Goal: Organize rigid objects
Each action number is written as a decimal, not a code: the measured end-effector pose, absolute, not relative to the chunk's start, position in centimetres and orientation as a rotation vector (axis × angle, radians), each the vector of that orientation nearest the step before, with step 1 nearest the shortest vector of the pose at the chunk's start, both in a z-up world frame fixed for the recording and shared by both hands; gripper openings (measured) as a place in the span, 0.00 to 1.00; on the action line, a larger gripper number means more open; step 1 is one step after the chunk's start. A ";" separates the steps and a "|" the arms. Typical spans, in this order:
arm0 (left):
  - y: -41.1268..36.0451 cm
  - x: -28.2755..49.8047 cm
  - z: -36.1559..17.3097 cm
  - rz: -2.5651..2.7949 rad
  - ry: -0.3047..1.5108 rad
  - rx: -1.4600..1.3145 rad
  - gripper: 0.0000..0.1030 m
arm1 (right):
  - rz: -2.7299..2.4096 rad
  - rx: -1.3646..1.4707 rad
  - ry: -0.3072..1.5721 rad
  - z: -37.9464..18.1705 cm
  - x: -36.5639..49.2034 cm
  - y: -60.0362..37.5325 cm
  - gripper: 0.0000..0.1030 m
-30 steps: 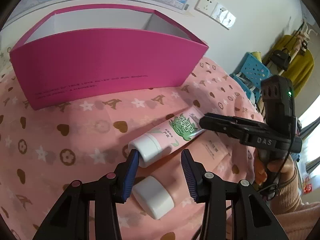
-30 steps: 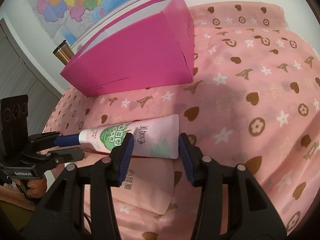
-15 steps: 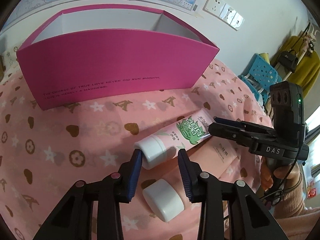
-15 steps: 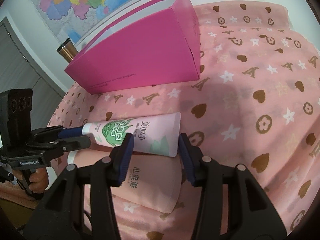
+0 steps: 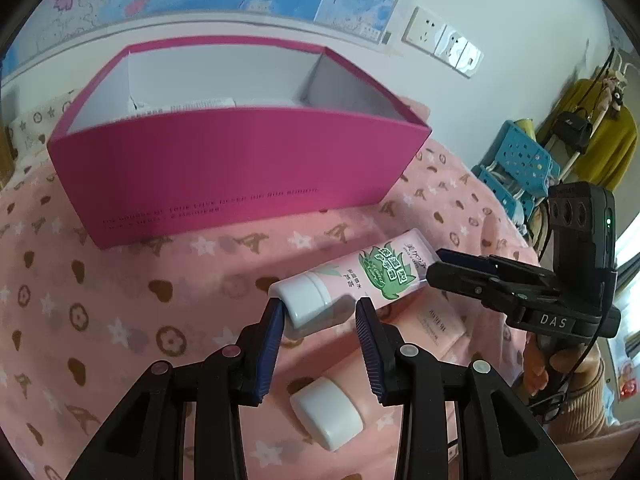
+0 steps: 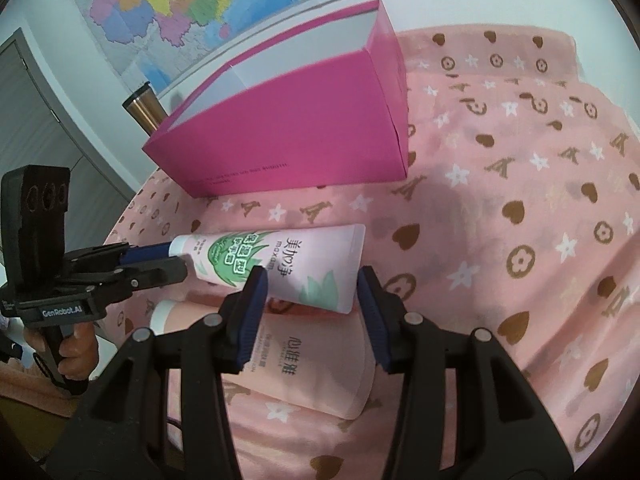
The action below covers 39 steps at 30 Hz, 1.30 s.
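A pink tube with a green leaf label is held at both ends just above the pink cloth. My left gripper is shut on its white cap. In the right wrist view my right gripper is shut across the tube's flat crimped end, and the left gripper hides the cap. A second pink tube lies under it, its white cap showing between my left fingers. The open magenta box stands behind, with something pale lying inside.
The heart-and-star cloth covers the whole surface and falls off at the right. A metal tumbler stands behind the box. Blue plastic crates and a yellow coat are off the table's right side.
My left jaws have narrowed onto the tube's white cap. The left view now looks more into the box. The right gripper stays on the tube's flat end.
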State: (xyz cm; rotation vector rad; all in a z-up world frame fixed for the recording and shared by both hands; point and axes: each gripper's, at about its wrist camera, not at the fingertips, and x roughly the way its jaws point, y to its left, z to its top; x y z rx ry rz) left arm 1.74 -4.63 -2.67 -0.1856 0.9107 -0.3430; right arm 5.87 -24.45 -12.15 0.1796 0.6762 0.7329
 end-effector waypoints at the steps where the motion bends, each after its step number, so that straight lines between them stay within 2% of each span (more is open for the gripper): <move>1: -4.6 1.8 -2.5 -0.342 0.906 -0.183 0.35 | 0.733 0.180 0.669 -12.0 5.8 -24.5 0.48; 39: -4.7 2.8 1.2 -0.318 0.796 -0.140 0.35 | 0.716 0.157 0.532 -7.2 5.4 -24.7 0.48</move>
